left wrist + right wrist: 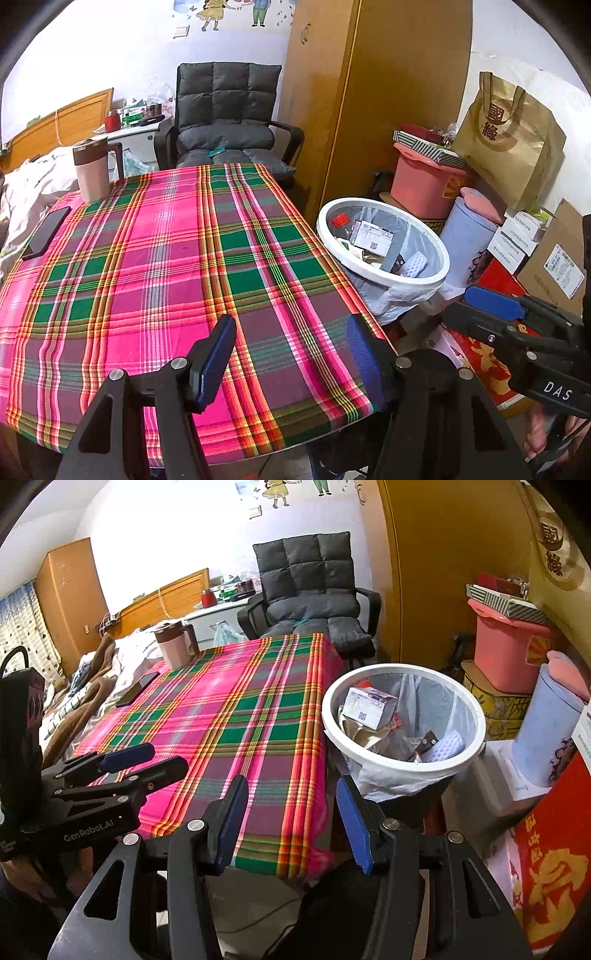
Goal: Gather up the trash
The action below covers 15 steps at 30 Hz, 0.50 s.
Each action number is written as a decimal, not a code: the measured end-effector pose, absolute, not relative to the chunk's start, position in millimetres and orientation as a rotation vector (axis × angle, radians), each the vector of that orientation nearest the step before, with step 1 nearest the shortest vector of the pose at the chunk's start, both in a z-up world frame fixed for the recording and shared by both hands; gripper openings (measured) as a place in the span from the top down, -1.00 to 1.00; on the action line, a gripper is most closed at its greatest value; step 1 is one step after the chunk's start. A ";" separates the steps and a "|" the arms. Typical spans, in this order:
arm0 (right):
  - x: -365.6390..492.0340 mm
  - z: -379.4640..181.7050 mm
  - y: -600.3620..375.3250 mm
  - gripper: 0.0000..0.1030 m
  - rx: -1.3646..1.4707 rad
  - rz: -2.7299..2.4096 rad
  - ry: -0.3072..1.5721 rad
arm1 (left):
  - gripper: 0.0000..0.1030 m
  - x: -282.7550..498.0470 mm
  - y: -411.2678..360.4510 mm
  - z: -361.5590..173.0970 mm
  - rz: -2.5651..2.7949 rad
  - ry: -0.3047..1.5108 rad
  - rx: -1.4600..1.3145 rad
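Trash [373, 709] sits in the white bin [476, 716], ahead of my right gripper [293, 814] and a bit to its right. I can see a white box, some crumpled paper and a small dark wrapper in there, on top of a clear bag liner.

My right gripper is about half open, and nothing is between its blue pads [352, 821]. It hangs over the near corner of the worktop [236, 716], which has a pink and green checked cloth on it.

My left gripper [291, 354] is open too, and it holds nothing. It hangs over the near edge of the same worktop. From this gripper the bin [325, 225] is ahead and to the right, just beside the worktop edge.

Far ahead of both grippers, on the back left of the worktop, stands a pink jug [94, 168] with a brown lid. A dark phone [46, 232] lies flat near it, closer to me. Behind the worktop is a grey padded chair [225, 114]. Past the bin, to the right, are a pink tub [424, 181], a pale blue container [465, 236] and a brown paper bag [513, 136].
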State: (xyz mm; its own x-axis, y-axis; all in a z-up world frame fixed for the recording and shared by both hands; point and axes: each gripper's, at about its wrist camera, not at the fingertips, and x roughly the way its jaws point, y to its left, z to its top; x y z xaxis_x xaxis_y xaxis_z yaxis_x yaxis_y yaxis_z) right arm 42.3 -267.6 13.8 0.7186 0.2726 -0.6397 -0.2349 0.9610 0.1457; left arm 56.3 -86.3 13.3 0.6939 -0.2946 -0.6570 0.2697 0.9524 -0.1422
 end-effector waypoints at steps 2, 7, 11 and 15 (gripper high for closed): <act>42.5 13.7 -266.9 -0.01 0.054 0.282 0.716 | -0.20 55.7 -86.0 13.4 -0.315 0.740 -0.036; 42.1 14.6 -265.0 -0.01 0.050 0.284 0.717 | -0.20 54.8 -84.2 13.2 -0.312 0.738 -0.039; 43.6 14.9 -263.1 -0.01 0.047 0.287 0.718 | -0.19 53.4 -82.0 13.1 -0.305 0.735 -0.037; 43.6 14.6 -261.3 -0.01 0.044 0.287 0.718 | -0.20 54.4 -81.0 13.5 -0.305 0.735 -0.040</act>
State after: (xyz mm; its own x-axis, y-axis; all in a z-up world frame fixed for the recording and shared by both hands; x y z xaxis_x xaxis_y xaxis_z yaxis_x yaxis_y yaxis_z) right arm 43.6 -261.3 14.6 0.7155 0.2743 -0.6425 -0.2441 0.9599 0.1379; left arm 54.4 -81.0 13.5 0.6997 -0.2876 -0.6540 0.2596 0.9552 -0.1424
